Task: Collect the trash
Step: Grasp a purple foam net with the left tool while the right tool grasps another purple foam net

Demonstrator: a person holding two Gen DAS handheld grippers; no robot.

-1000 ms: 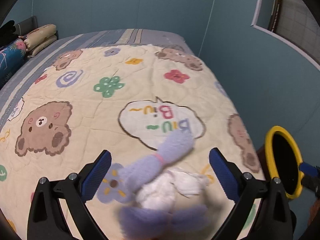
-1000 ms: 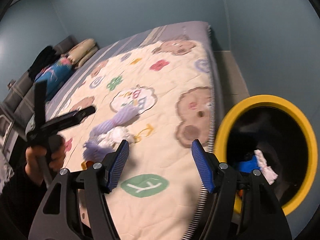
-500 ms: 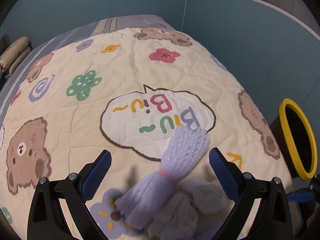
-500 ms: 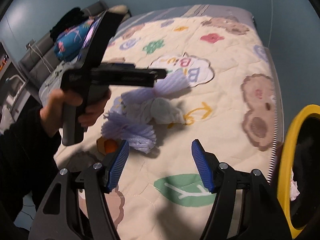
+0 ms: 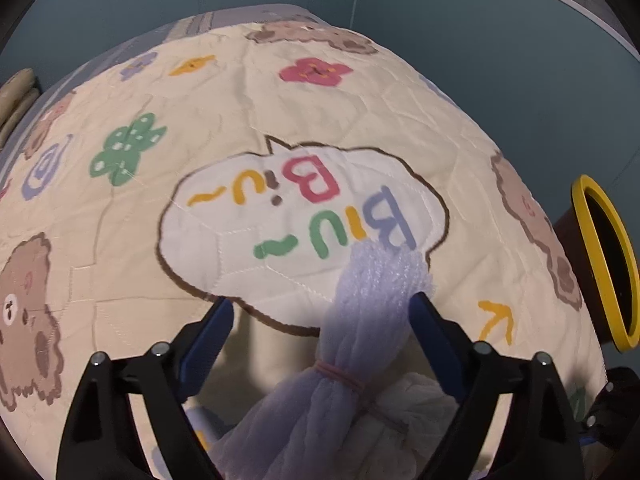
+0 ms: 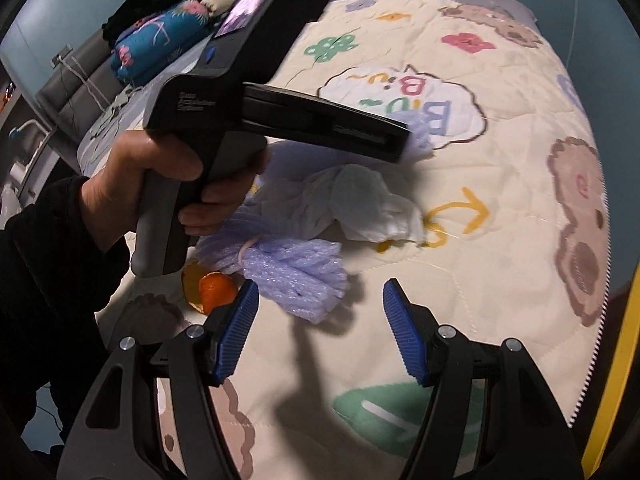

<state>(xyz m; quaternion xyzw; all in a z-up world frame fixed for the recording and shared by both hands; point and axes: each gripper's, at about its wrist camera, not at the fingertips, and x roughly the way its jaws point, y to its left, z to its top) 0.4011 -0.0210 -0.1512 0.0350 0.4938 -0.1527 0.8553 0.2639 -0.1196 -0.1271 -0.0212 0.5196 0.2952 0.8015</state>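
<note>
Nearest in the left wrist view: left gripper (image 5: 320, 312), pointing steeply down at the bed, jaws wide but just drawn in somewhat, straddling the lilac foam net (image 5: 360, 336). Right pad touching or nearly touching the net's fanned upper end; left pad well clear of it, so no grip yet. Net cinched at its waist by a thin pink band (image 5: 340, 376). Under and just right of the net, a crumpled white tissue (image 5: 416, 408). Beyond the net, on the cream quilt (image 5: 120, 272), the white speech bubble print (image 5: 248, 232), the net's far end lapping its lower edge. Far right of the net, past the bed's edge, the yellow-rimmed bin (image 5: 600, 264), mouth dark.

Nearest in the right wrist view: right gripper (image 6: 316, 320), jaws about half open, nothing between them, hovering just short of the foam net's near tuft (image 6: 304, 276). Left of that tuft, a piece of orange peel (image 6: 212, 288) on the quilt, partly shadowed. Behind the tuft, the tissue (image 6: 372, 204), rumpled, beside the net's middle. Over the net's far end, the left gripper's black body (image 6: 280, 108), held by a hand (image 6: 160, 184) in a dark sleeve. Farther back from the net, a blue floral pillow (image 6: 156, 48) at the head of the bed. At the right edge, a sliver of the bin's yellow rim (image 6: 624, 340).
</note>
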